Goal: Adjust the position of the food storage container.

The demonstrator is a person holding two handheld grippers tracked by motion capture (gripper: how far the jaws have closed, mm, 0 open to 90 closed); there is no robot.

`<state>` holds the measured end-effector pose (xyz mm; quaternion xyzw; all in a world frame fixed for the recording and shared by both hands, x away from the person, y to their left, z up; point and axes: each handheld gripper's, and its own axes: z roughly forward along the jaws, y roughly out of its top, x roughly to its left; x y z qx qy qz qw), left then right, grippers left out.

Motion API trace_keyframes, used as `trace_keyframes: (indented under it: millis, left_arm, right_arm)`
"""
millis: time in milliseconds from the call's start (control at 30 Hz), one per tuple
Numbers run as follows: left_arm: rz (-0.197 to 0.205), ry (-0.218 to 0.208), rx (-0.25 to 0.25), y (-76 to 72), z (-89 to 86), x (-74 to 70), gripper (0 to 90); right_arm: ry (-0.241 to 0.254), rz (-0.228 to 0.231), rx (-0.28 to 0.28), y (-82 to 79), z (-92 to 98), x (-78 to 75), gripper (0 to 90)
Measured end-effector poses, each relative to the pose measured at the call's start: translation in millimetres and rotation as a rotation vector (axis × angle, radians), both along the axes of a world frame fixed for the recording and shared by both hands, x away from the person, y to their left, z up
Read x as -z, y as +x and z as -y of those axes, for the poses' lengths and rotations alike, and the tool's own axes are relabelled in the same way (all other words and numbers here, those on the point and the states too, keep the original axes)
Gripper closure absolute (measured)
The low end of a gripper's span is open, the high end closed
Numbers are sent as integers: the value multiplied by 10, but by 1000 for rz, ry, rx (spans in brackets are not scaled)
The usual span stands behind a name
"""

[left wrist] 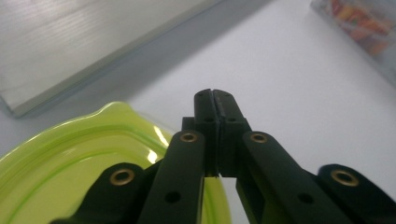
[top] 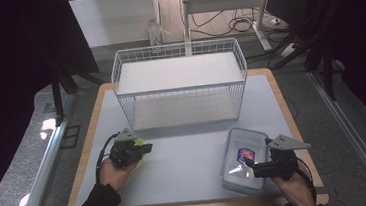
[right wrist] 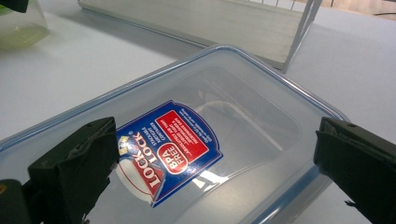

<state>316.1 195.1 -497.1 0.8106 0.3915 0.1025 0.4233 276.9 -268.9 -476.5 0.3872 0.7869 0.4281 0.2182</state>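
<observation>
Pale bench (top: 185,148) with wooden edging, carrying everything below. White wire basket rack (top: 179,80) with two flat shelves, standing at the far middle of the bench. Clear rectangular food container (top: 237,176) with blue-rimmed lid and red-and-blue label (right wrist: 163,149), lying flat at the near right of the bench, well apart from the rack. Yellow-green translucent lid (left wrist: 70,168), glossy with a raised rim, lying flat on the near left of the bench, just before the rack's front edge. Left gripper (top: 145,148), held in the left hand (top: 111,172), poised over the yellow-green lid's right edge; fingers (left wrist: 205,112) pressed together tip to tip, nothing visible between them, whether touching the lid below cannot be told. Right gripper (top: 249,165), held in the right hand (top: 293,186), hovering low over the container's lid near the label; fingers (right wrist: 74,163) spread wide to either side of the container, gripping nothing.
</observation>
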Motion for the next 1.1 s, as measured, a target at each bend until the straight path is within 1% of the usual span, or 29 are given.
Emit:
trace_keyframes:
  millis: [67, 100, 133, 200, 267, 333, 433, 533, 567, 600, 633, 667, 733, 767, 833, 900, 1000, 1033, 1100]
  left_arm:
    - [12, -26, -6, -38, -9, -11, 841]
    - [21, -37, -8, -57, -7, -16, 821]
    - [43, -50, -10, -95, -1, -23, 803]
    - [75, -53, -9, -158, 26, -32, 714]
    - [104, -50, -8, -226, 63, -35, 641]
    - [120, -52, -10, -292, 98, -26, 560]
    - [144, -43, -16, -387, 128, -1, 417]
    - [170, -32, -18, -475, 141, 16, 351]
    - [171, -30, -16, -493, 142, 20, 329]
    - [175, -28, -20, -525, 143, 26, 318]
    - [177, -29, -21, -542, 144, 31, 309]
    - [178, -26, -21, -567, 144, 38, 300]
    - [177, -29, -15, -601, 141, 50, 289]
    - [176, -31, -11, -610, 142, 56, 285]
    - [184, -30, -7, -637, 145, 67, 283]
    - [190, -25, -6, -656, 148, 73, 276]
    - [192, -21, 0, -681, 150, 86, 273]
    - [191, -19, 3, -691, 152, 93, 272]
    - [193, -13, 3, -703, 154, 97, 272]
  right_arm:
    - [7, -4, 4, 1, 14, -4, 0]
    - [19, -10, 2, 1, 29, -11, 0]
    - [24, -12, 2, 1, 39, -16, 0]
    - [43, -16, 7, -1, 64, -37, 0]
    - [61, -27, 0, -7, 84, -56, 0]
    - [65, -33, 2, -18, 100, -73, 2]
    - [57, -47, 0, -49, 137, -93, 115]
    - [61, -57, 1, -87, 182, -119, 257]
    - [65, -60, 3, -110, 202, -135, 312]
    - [65, -61, 6, -123, 216, -144, 359]
    - [67, -67, 1, -144, 241, -156, 430]
    - [70, -70, -4, -158, 254, -161, 468]
    - [63, -82, -5, -196, 292, -173, 580]
    - [59, -88, -9, -222, 315, -175, 616]
    - [41, -85, -8, -264, 344, -175, 698]
    - [17, -83, -7, -309, 363, -169, 764]
    - [-6, -89, -9, -361, 386, -152, 841]
    - [-21, -94, -1, -381, 390, -137, 864]
    - [-43, -122, 4, -409, 386, -86, 888]
